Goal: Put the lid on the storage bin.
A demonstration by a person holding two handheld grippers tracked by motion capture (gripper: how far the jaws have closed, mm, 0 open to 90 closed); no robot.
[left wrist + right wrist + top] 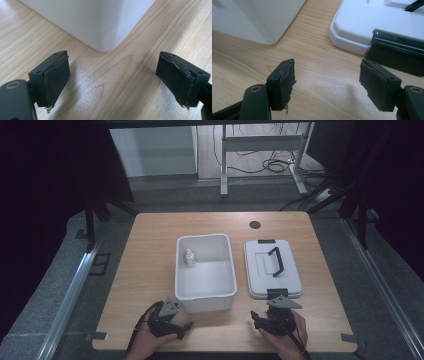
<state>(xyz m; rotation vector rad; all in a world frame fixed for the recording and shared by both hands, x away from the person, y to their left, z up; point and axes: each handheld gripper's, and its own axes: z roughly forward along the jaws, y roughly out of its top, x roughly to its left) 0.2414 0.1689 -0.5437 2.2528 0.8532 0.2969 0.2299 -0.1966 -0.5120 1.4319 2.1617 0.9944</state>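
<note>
Both grippers wide apart, nothing held, bin and lid ahead.

I read no writing anywhere. My left gripper sits just before the white bin; past my right gripper, the lid runs lengthwise away, as does its black handle.

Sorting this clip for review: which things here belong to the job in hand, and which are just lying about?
In the job:
- white bin, open
- white lid with black handle, flat beside the bin
- left gripper, open
- right gripper, open

Lying about:
- small white bottle inside the bin, possibly contents
- metal desk frame and cables beyond the table
</note>
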